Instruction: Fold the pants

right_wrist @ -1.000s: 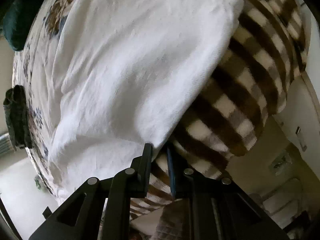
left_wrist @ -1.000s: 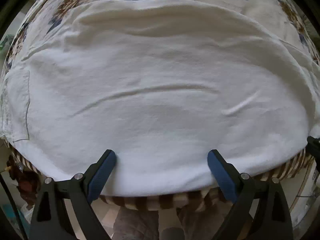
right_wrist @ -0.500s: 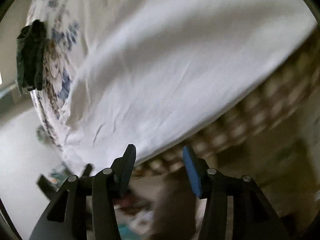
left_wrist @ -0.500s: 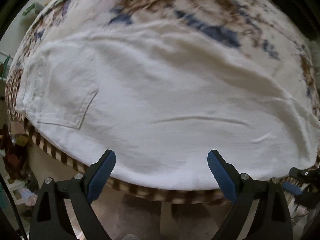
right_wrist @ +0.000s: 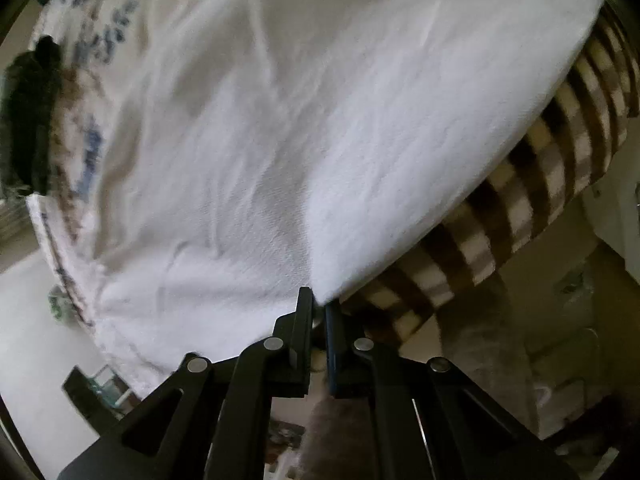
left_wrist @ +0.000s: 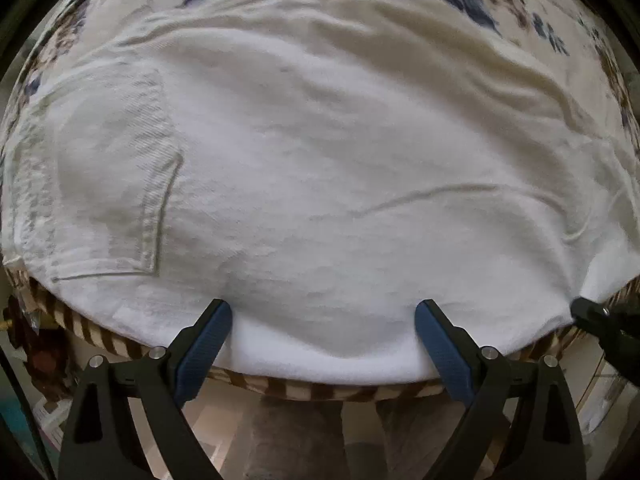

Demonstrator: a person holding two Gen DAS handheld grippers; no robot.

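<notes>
R gripper [right_wrist: 319,306], open half a sec ago, now pinches white cotton pants [left_wrist: 320,184] at near hem; L gripper [left_wrist: 323,322] wide open, holding nothing; pants run left-right along bed edge.

Soft daylight, no glare; fisheye bending, dark corners; right wrist view motion-blurred, left view sharper.

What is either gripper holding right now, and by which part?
The right gripper is shut on the white cotton pants at their near edge. The left gripper is open, holding nothing.
</notes>
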